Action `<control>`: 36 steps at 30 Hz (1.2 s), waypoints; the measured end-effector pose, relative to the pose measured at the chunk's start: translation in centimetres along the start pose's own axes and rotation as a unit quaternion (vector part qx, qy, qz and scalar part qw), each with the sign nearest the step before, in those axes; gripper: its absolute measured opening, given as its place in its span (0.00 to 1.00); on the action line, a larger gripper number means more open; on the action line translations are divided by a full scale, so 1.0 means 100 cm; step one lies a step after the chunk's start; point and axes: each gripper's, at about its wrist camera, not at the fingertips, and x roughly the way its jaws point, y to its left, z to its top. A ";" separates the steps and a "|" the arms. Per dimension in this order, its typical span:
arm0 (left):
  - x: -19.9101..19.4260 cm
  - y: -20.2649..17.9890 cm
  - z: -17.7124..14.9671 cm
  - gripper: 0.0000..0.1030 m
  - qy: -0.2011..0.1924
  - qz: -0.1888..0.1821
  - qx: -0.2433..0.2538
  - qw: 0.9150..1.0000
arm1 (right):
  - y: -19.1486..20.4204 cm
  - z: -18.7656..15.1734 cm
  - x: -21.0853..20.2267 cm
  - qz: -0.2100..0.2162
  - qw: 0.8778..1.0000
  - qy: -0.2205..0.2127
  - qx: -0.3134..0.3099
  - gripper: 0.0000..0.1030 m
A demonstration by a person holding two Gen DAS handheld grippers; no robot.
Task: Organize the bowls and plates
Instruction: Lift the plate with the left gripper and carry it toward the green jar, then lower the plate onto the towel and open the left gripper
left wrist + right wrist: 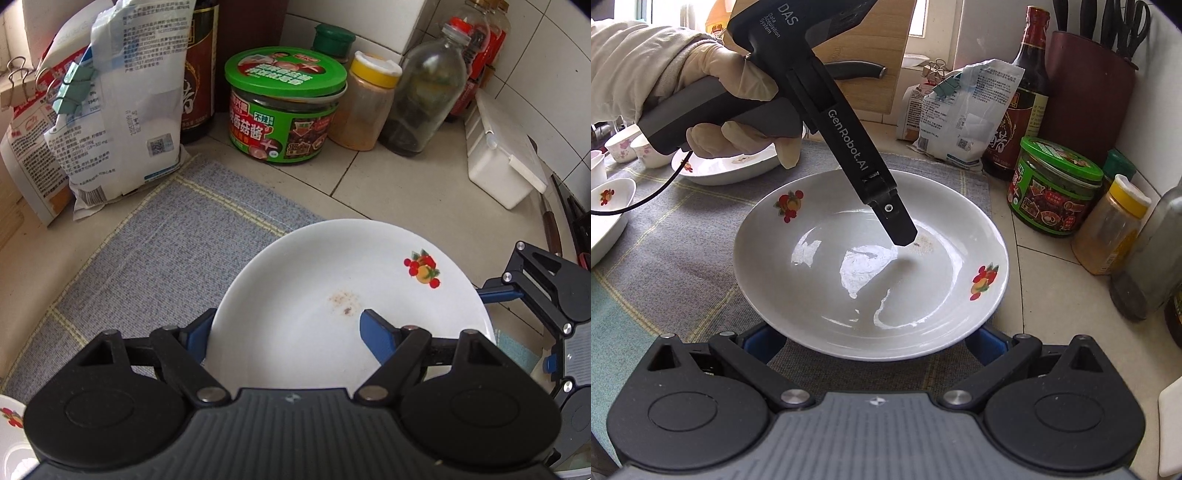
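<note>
We hold the left gripper [288, 332] closed on the near rim of a white plate [332, 280]: one blue finger [376, 332] lies inside on the glazed face, the other [199, 332] sits under the rim. The right gripper [875, 343] has its blue fingers [762, 341] spread wide, one at each side beneath the plate's near edge in its own view; we cannot tell whether they touch it, and nothing is pinched between them.

The plate is round, shallow and glossy, with fruit decals [984, 280] on the rim and a small brownish smudge [343, 301] near the centre; otherwise it holds nothing. It sits face up, partly over a grey woven mat [155, 251] with yellow stripes and partly over the tiled counter [406, 184].

In the right wrist view, past the gloved hand [738, 110], another white plate [731, 166] lies on the mat, with small flowered bowls [624, 147] to its left; we cannot see into them.

Against the wall stand a green-lidded jar [284, 107] of dark paste, a yellow-capped plastic bottle [365, 107] of orange powder, a clear glass bottle [424, 99] with dark contents at the bottom, a dark sauce bottle [199, 70], clipped paper bags [125, 110] and a white lidded box [495, 166]. A dark red holder [1086, 81] holds black-handled tools.
</note>
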 end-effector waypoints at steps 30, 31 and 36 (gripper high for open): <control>-0.020 -0.010 -0.003 0.83 -0.032 0.051 0.034 0.998 | 0.001 0.000 -0.003 -0.031 0.999 0.007 0.006 1.00; -0.024 -0.011 -0.004 0.83 -0.035 0.054 0.034 0.997 | 0.001 0.001 -0.005 -0.031 0.999 0.006 0.010 1.00; -0.049 -0.020 -0.010 0.84 -0.055 0.072 0.035 0.995 | 0.006 0.000 -0.017 -0.038 0.999 0.004 0.025 1.00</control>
